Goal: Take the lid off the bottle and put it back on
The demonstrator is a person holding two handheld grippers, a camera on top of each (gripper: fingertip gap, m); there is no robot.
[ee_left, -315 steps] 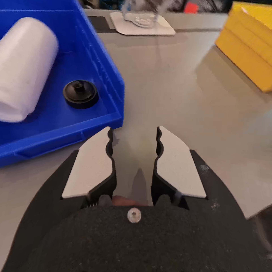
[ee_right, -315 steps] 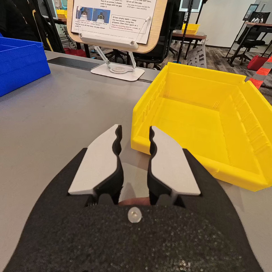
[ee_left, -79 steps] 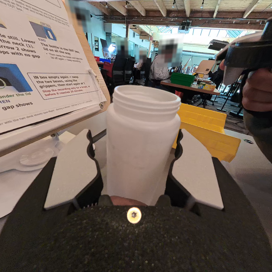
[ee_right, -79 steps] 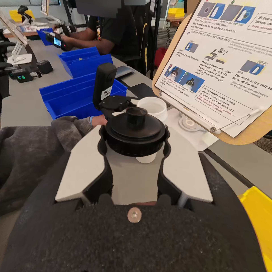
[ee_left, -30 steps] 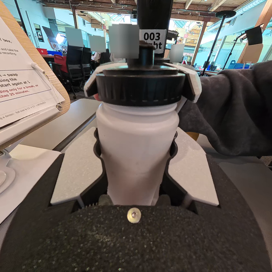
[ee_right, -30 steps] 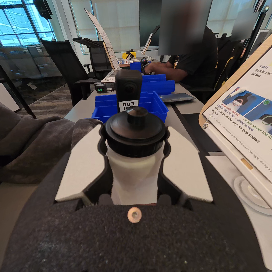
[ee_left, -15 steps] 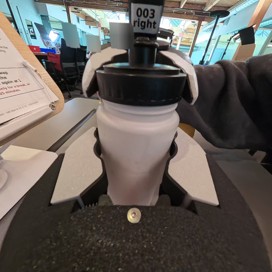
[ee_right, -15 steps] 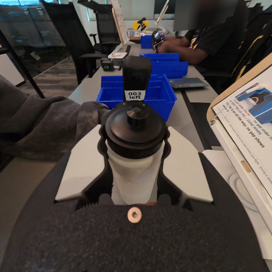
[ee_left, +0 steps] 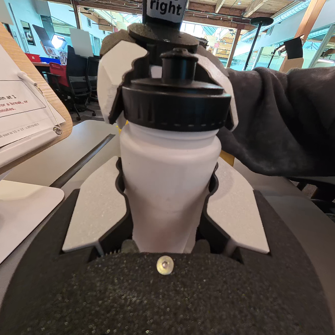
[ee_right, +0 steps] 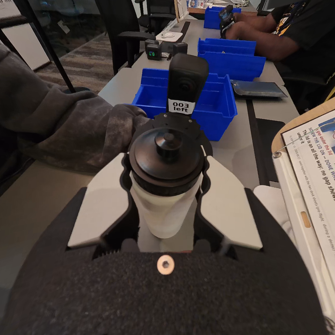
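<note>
Left wrist view shows your left hand-held gripper [ee_left: 166, 183] clenched round the white bottle [ee_left: 169, 181], one finger pressed to each side of its body, so the bottle stands dead centre between them and just ahead of the palm. Its long axis runs upright, straight up the middle of that view, crossing the line of the fingers. The bottle looks to be carried off the surface [ee_right: 45, 195]; in the right wrist view its base seems to hang above the grey top, though I cannot tell that for certain.

Your right hand-held gripper [ee_right: 165, 174] comes at the bottle from the opposite side and higher up. It is grasping the black lid [ee_right: 165, 168], its fingers against the ribbed rim on either side, with the lid's spout [ee_right: 167, 145] rising just beyond the fingertips. The right one is the nearer to the lid; the left holds only the body below.

The lid sits on the bottle's neck, level and square to the axis. A thin white band of neck shows under the rim in the left wrist view, so I judge it not quite screwed home. The turn you need is about that upright axis: keep the left still and twist with the right.
</note>
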